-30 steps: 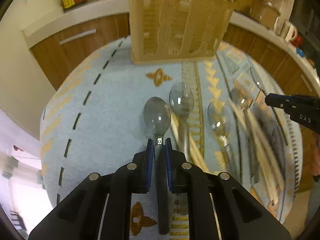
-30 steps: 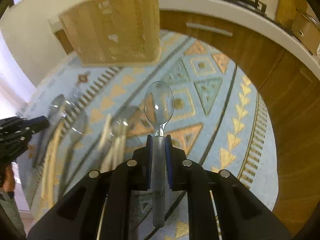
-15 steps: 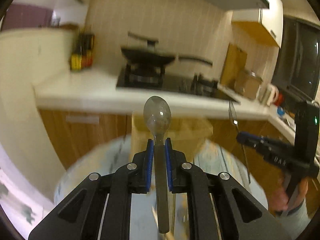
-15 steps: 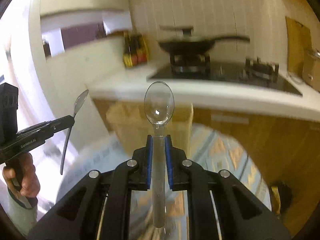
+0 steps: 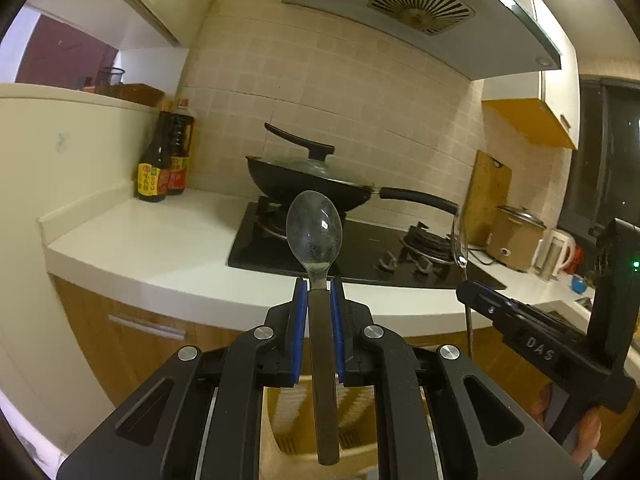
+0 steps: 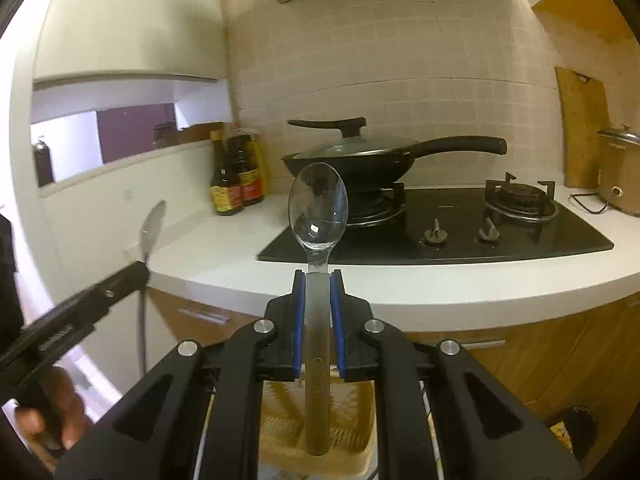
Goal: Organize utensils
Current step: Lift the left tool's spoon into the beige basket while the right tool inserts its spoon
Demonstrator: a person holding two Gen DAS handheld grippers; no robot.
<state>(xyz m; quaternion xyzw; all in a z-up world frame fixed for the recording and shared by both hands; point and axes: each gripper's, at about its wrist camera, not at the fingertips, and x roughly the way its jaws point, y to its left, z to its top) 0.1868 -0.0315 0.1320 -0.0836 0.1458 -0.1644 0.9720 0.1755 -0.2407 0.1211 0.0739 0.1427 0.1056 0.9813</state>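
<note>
My left gripper (image 5: 319,292) is shut on a metal spoon (image 5: 314,232), held upright with the bowl up. My right gripper (image 6: 318,284) is shut on a second metal spoon (image 6: 318,204), also upright. Both are raised above a wicker utensil basket (image 5: 296,428), which shows low between the fingers in both views (image 6: 352,424). The right gripper (image 5: 476,292) with its spoon (image 5: 460,240) shows at the right of the left wrist view. The left gripper (image 6: 136,276) with its spoon (image 6: 152,228) shows at the left of the right wrist view.
A white kitchen counter (image 5: 152,248) lies ahead with a black gas hob (image 6: 440,236), a lidded wok (image 6: 352,156) and sauce bottles (image 5: 160,160). A cooker, kettle and cutting board (image 5: 490,188) stand at the right. Wooden cabinet fronts (image 6: 520,360) are below.
Both grippers have lifted their spoons off the patterned tablecloth and tilted up to face the kitchen counter. The basket has dropped to the bottom of both views.
</note>
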